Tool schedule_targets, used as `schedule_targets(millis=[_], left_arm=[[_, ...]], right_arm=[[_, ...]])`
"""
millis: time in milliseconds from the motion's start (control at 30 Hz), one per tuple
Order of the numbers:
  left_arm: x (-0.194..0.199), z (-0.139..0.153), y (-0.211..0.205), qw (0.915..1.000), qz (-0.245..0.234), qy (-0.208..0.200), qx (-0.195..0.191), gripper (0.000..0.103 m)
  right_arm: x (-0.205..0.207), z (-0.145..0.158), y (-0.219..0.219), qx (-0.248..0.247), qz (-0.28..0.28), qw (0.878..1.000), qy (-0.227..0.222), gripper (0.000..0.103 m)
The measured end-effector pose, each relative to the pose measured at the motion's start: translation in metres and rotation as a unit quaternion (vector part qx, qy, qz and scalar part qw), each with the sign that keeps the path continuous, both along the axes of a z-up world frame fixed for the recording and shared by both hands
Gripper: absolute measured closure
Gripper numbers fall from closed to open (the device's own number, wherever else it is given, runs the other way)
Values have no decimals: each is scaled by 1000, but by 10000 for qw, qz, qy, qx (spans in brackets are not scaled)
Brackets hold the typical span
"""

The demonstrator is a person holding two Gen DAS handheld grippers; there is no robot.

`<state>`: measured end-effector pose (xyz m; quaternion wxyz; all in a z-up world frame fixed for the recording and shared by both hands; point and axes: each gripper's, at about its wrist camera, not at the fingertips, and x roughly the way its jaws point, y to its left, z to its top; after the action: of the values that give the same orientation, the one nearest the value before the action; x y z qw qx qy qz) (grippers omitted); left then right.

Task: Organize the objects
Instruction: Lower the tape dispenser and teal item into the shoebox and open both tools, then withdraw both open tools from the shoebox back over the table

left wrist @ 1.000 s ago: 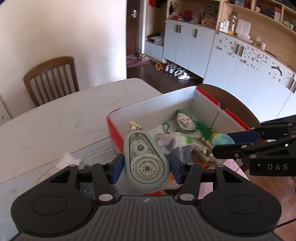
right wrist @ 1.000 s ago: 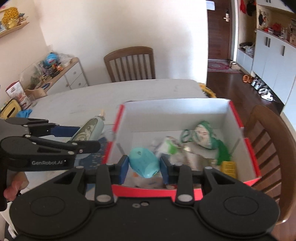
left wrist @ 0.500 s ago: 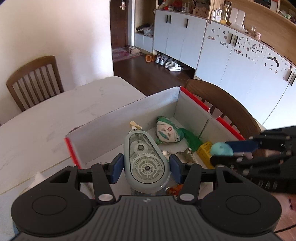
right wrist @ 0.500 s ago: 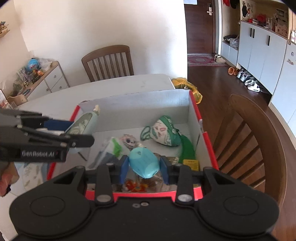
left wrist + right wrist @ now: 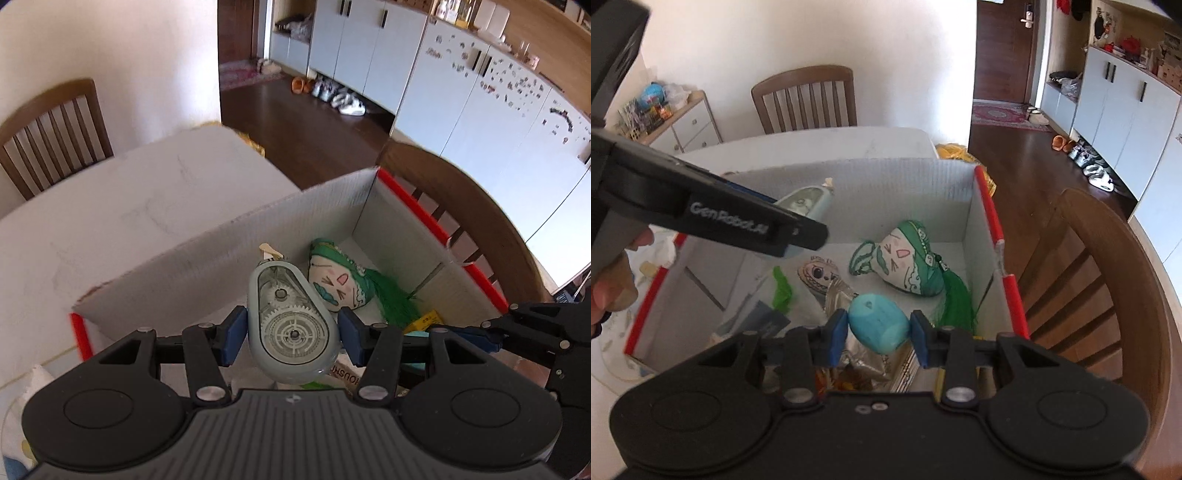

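A white dining table (image 5: 140, 221) in a lived-in room carries a white corrugated cardboard box with red edges (image 5: 986, 236), open at the top, wooden chairs around it.

The left gripper (image 5: 291, 334) is clenched on a pale blue teardrop-shaped correction-tape dispenser with clear gear window (image 5: 290, 325), held above the box's interior near the far wall. The right gripper (image 5: 879, 330) clamps a turquoise egg-shaped plastic object (image 5: 877, 326), hovering over the box's near side.

Already lying on the box floor are a green-and-white painted fabric sachet with a green tassel (image 5: 908, 266), a smaller painted face pouch (image 5: 818, 273), crinkled foil wrappers (image 5: 842, 291) and a scrap of green material (image 5: 782, 286). Sorting looks well advanced: what is left, by my reading, is releasing these two held items inside.

The box walls stand tall on all sides, so both tools must stay above the rims or descend straight. Free floor shows toward the left wall; the two grippers are close together, leaving little margin between them.
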<state>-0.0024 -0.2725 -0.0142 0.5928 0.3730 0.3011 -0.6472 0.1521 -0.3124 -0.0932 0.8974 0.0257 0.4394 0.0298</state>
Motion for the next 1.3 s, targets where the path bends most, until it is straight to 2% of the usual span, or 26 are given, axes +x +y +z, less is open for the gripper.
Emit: schedule_targets(millis=[333,700,933,1233,1300], left_arm=[[-5,-23,-19,9992,-44,-254,299,54],[1,-33,-24,9989,76,-102,441,54],[7,-28,-17,9993,159,16,349,54],[7,-6,7,9999,127,44,-8,53],[8,2,15,9999,84,48,-129,49]], right_arm=[[20,-22,2,-130,77,9995,279,68],[27,-29,-1,-114,86,9992,385,66],[22,-27,-3,-113,46,9994,338,63],[10,-11,-1,-17,20,9999,137,58],[6,-6,-1,27,-6,10000,36,58]])
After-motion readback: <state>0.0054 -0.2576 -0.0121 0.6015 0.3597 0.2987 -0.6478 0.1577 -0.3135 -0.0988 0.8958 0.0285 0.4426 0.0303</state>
